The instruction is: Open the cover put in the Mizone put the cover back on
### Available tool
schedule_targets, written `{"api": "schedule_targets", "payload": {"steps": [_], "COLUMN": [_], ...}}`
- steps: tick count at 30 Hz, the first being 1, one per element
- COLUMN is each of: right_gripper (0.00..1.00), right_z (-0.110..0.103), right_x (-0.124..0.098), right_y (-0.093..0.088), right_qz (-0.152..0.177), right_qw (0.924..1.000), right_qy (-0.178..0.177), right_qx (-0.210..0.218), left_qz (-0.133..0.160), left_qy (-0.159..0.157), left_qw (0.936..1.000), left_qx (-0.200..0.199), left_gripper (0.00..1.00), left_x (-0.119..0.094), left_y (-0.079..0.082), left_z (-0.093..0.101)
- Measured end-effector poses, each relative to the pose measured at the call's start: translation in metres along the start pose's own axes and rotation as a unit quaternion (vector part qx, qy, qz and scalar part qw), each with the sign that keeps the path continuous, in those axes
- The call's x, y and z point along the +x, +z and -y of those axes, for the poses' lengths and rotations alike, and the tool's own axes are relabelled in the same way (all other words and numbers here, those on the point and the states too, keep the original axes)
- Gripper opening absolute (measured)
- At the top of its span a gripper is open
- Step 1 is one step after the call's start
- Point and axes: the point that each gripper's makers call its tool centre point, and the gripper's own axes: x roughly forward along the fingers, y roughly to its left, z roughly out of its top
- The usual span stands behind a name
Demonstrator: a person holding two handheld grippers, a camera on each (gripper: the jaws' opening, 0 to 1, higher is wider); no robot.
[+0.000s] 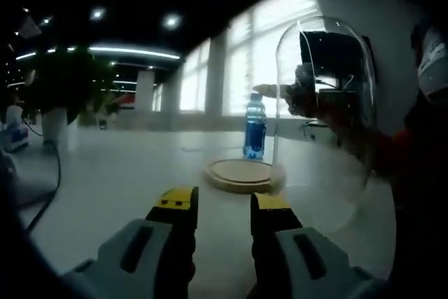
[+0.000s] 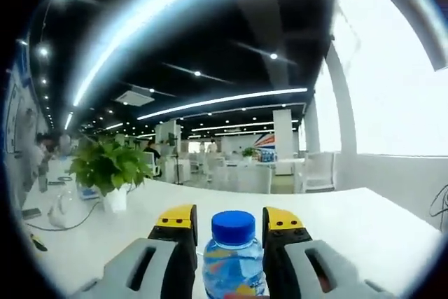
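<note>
A blue Mizone bottle (image 2: 231,264) with a blue cap stands upright between the jaws of my right gripper (image 2: 229,218), which is shut on it. In the left gripper view the same bottle (image 1: 255,127) hangs just beyond a round wooden base (image 1: 241,173) on the white table, with the right gripper (image 1: 297,92) reaching in from the right behind the glass. The clear glass dome cover (image 1: 325,124) is off the base and stands just to its right. My left gripper (image 1: 224,204) is low over the table in front of the base, open with nothing between its fingers.
A potted plant (image 2: 108,166) stands on the long white table (image 2: 364,222), and in the left gripper view the plant (image 1: 63,85) is at the far left. A black cable (image 1: 49,194) trails along the table's left. A person's sleeve (image 1: 420,159) is close at right.
</note>
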Motion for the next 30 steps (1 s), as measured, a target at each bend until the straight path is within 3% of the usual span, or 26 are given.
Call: {"api": "schedule_targets", "payload": {"steps": [7,13,19,30], "right_gripper": [0.3,0.27,0.26,0.24], "right_z": [0.007,-0.002,0.002,0.0], "right_x": [0.013,0.015,0.019,0.018], "right_y": [-0.012,-0.011,-0.021,-0.019], "right_qz": [-0.006,0.001,-0.017,-0.004], "right_qw": [0.9999,1.0,0.9998,0.9989], "right_qy": [-0.011,-0.001,-0.011,-0.026], "right_qx": [-0.004,0.0,-0.006,-0.039], "left_qz": [-0.008,-0.009,-0.013,-0.013], "left_qy": [-0.001,0.005,0.001,-0.001], "left_qw": [1.0,0.9999,0.9999,0.9999], "left_qx": [0.003,0.001,0.001,0.003], "left_gripper": [0.22,0.22,0.22,0.22], "left_x": [0.001,0.001,0.001,0.001], "left_y": [-0.003,-0.004,-0.005,-0.006], "left_z": [0.001,-0.002,0.0,0.0]}}
